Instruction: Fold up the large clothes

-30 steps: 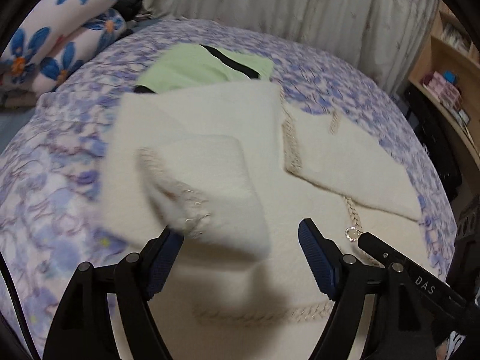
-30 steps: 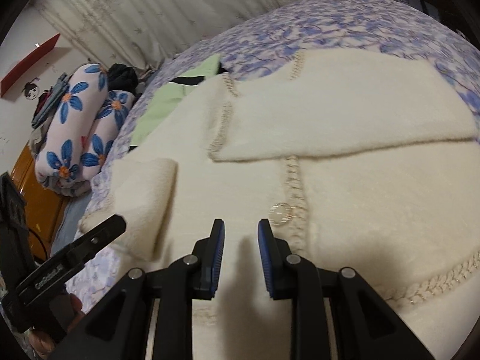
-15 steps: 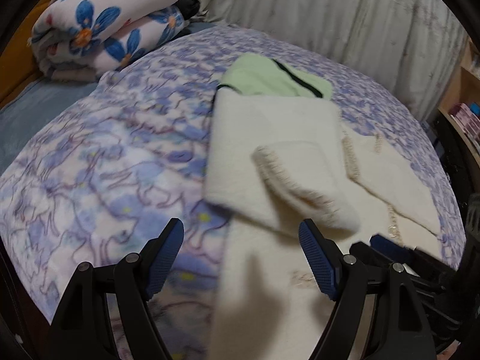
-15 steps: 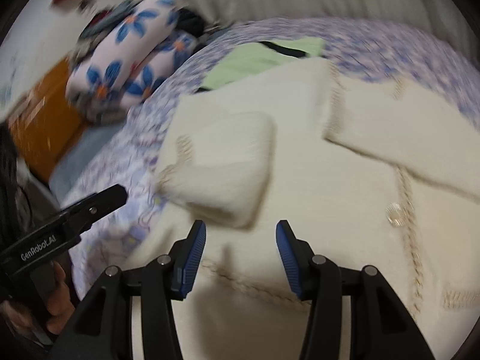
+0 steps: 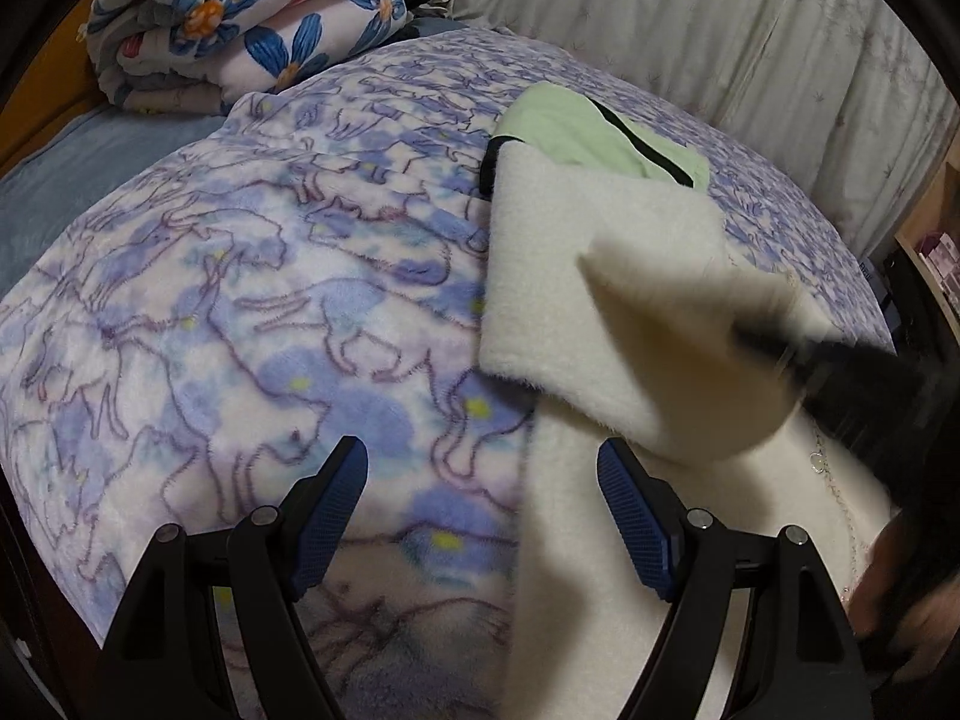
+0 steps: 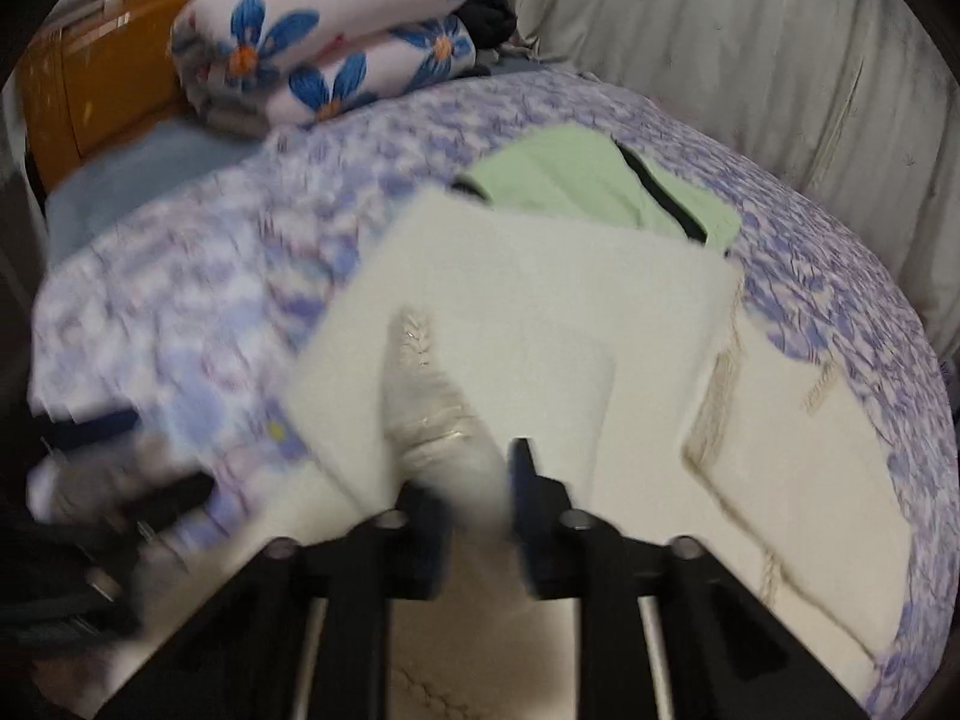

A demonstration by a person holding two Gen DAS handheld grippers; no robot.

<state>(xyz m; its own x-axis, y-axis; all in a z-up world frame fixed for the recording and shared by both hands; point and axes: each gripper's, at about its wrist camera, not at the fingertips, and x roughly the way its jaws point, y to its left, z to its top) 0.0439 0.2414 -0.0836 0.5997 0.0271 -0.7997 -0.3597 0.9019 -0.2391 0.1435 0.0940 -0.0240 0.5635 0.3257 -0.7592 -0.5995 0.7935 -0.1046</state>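
Observation:
A cream fuzzy cardigan (image 5: 570,252) lies spread on the bed, also seen in the right wrist view (image 6: 540,312). Its left sleeve (image 5: 672,348) is raised off the body of the garment. My right gripper (image 6: 474,480) has the sleeve's braided cuff (image 6: 432,414) pinched between its closing jaws; the left wrist view shows it as a dark blur (image 5: 840,372) at the sleeve tip. My left gripper (image 5: 480,468) is open over the blanket, its right finger at the cardigan's left edge, with nothing between the fingers.
A purple-blue fleece blanket (image 5: 240,300) covers the bed. A green garment (image 5: 576,126) lies beyond the cardigan's collar. A folded floral quilt (image 5: 240,18) sits at the bed's head by an orange headboard (image 6: 90,78). Curtains (image 5: 720,18) hang behind, shelves (image 5: 942,240) at right.
My left gripper slid left off the cardigan to its edge, staying open. My right gripper swung left, opened wider, then closed on the sleeve cuff, and the sleeve now stands lifted.

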